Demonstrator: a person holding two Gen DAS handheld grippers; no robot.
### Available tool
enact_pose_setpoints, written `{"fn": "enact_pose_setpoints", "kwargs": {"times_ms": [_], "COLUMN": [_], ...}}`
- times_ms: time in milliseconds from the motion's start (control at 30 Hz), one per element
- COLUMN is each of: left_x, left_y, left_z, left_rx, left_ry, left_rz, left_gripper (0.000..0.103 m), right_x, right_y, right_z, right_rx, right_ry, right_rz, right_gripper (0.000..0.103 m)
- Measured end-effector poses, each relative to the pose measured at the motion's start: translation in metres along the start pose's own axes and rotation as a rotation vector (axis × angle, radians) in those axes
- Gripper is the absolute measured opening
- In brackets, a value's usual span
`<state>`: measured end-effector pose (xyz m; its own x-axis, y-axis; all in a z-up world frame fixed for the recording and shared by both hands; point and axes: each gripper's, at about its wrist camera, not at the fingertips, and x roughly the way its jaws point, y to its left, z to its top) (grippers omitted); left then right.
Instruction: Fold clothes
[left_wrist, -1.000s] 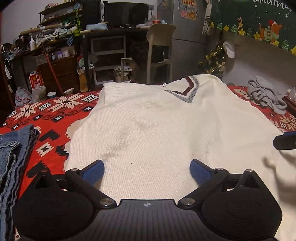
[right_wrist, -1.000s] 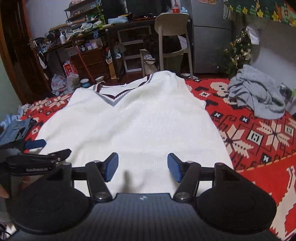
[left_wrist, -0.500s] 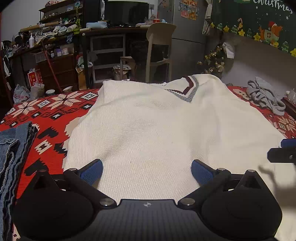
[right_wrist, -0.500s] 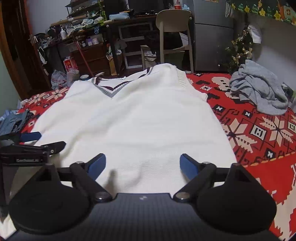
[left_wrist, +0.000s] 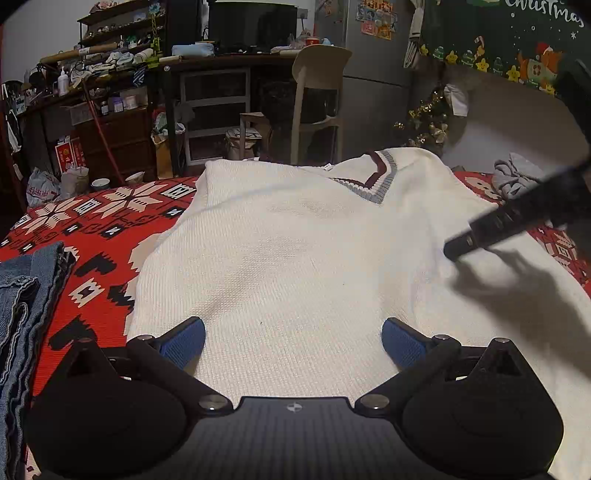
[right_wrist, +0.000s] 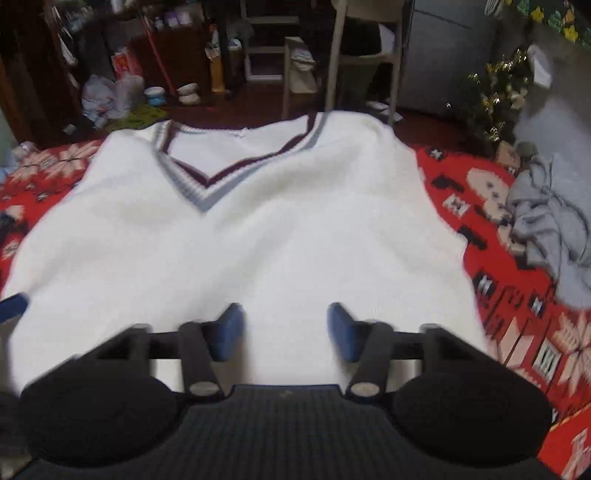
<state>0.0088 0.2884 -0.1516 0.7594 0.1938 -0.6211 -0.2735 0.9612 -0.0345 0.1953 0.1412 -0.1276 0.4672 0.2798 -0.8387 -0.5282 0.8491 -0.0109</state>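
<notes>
Your right hand-held gripper (right_wrist: 284, 330) has swung up the white vest (right_wrist: 277, 240), which lies flat on the red blanket (right_wrist: 517, 314); its jaws are closing, empty. Left hand-held gripper (left_wrist: 293, 341) stays open. Soft knit: pinch an edge.

The right wrist view is smearing all over, so the knit of the white vest (right_wrist: 280, 236) is not showing there. The vest's near hem is hiding behind the right gripper (right_wrist: 284, 328), whose jaws are closing with only vest cloth showing between them. In the left wrist view the jeans (left_wrist: 22, 295) are running off the left edge, and the grey cloth (left_wrist: 513, 177) is partly disappearing behind a blurred dark bar.
</notes>
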Motion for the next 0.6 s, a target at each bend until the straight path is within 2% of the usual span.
{"fn": "enact_pose_setpoints", "kwargs": {"times_ms": [33,67,233,367,433,533,600], "left_x": [0.000,0.000,-0.001,0.000,0.000,-0.001,0.000], "left_y": [0.000,0.000,0.000,0.000,0.000,0.000,0.000], "left_z": [0.000,0.000,0.001,0.000,0.001,0.001,0.001], "left_rx": [0.000,0.000,-0.001,0.000,0.000,0.000,0.000], "left_ry": [0.000,0.000,0.000,0.000,0.000,0.000,0.000], "left_rz": [0.000,0.000,0.000,0.000,0.000,0.000,0.000], "left_gripper": [0.103,0.103,0.103,0.103,0.103,0.103,0.103], "right_x": [0.004,0.007,0.003,-0.018,-0.035,-0.059,-0.061], "right_y": [0.004,0.008,0.023,0.036,0.047,0.053,0.048], "right_z": [0.010,0.019,0.044,0.036,0.036,0.051,0.047], "right_rx": [-0.025,-0.049,-0.106,-0.113,-0.194,-0.266,-0.302], "right_ry": [0.036,0.072,0.233,0.292,0.288,0.223,0.234], "right_rz": [-0.010,-0.021,-0.073,-0.067,-0.095,-0.049,-0.017], "right_gripper": [0.027,0.018,0.014,0.008,0.003,0.003,0.003]}}
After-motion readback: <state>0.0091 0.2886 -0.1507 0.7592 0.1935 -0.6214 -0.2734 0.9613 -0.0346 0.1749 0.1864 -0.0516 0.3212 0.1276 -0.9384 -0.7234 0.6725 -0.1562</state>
